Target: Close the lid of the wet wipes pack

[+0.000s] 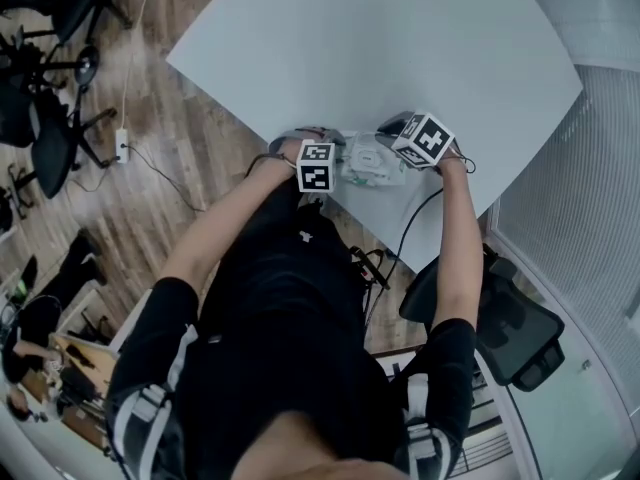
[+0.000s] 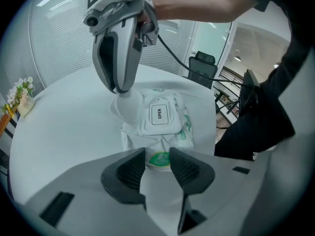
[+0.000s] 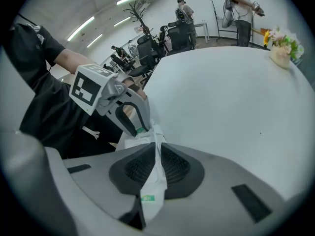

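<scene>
Wet wipes pack (image 1: pixel 372 163), white with green print, lies on a white table (image 1: pixel 400 48) close to the edge where a person in a black top stands. It sits stretched between the tips of two hand-held grippers.

The left gripper (image 2: pixel 158 161) grips the near end of the pack: a crumpled end with a green label fills the gap between its dark ribbed fingers (image 2: pixel 129 170). Just beyond those fingertips the pack's top faces up, showing the white rounded lid (image 2: pixel 160 114) with a small label reading "OPEN". From here the lid looks flat against the pack, though I cannot tell whether it is fully snapped shut.

The right gripper (image 3: pixel 156 163) has its fingers almost together, pinching a thin flap of the pack's white film (image 3: pixel 152 146); a small green mark sits on the film behind the pads. Seen from the left gripper view, the right gripper comes down from above and its tip (image 2: pixel 123 87) meets the pack just to the left of the lid. Past the right gripper's fingers, the left gripper's tip (image 3: pixel 138 129) touches the far end of the pack.
</scene>
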Action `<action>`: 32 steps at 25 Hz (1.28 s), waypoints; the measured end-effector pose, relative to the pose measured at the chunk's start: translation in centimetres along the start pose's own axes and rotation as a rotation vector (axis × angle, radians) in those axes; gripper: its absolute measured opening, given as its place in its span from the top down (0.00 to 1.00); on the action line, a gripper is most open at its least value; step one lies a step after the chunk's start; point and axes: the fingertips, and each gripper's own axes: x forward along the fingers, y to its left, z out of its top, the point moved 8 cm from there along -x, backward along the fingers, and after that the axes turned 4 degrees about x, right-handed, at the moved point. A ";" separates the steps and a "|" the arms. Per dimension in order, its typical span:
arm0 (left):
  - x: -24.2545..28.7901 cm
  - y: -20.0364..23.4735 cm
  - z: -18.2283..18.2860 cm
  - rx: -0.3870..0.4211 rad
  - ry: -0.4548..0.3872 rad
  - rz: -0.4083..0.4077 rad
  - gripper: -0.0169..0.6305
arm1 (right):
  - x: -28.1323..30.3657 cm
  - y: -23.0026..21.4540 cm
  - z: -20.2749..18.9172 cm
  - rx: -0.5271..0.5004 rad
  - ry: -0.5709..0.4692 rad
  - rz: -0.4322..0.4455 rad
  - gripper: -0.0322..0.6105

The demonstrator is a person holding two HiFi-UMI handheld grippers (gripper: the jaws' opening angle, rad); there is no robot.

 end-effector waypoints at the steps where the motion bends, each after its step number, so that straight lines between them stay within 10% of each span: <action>1: 0.0 0.0 0.0 0.000 0.003 0.002 0.72 | -0.2 0.6 -0.2 -0.004 -0.009 -0.004 0.86; 32: 0.4 -0.3 0.3 -0.025 0.019 0.013 0.72 | 6.7 9.3 -6.4 -0.010 -0.006 -0.210 0.71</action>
